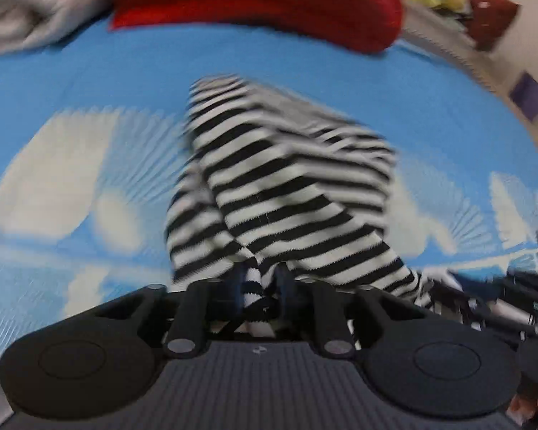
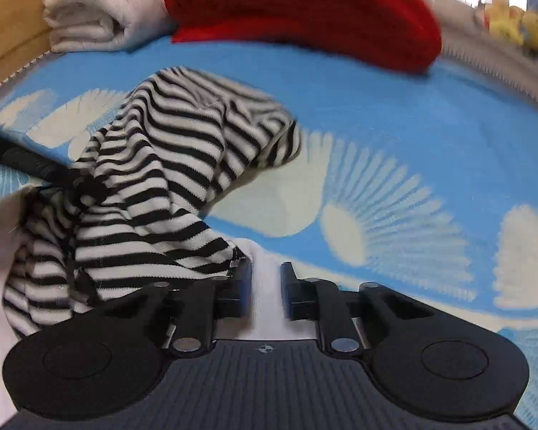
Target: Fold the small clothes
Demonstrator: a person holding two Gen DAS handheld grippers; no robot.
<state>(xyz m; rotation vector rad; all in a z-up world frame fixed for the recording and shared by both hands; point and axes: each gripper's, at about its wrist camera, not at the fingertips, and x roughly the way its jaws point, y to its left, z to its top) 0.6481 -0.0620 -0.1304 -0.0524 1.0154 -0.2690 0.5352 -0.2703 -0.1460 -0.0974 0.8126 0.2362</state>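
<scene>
A black-and-white striped garment hangs bunched over the blue bed cover. My left gripper is shut on a striped edge of it, which runs between the fingers. In the right wrist view the same striped garment droops to the left. My right gripper has its jaws close together around a white edge of the garment. The left gripper also shows in the right wrist view as a black bar at the left, holding cloth. The right gripper's body shows at the right edge of the left wrist view.
A blue cover with white daisies lies beneath. A red knit garment and a folded cream cloth lie at the far side. Yellow soft toys sit at the far right.
</scene>
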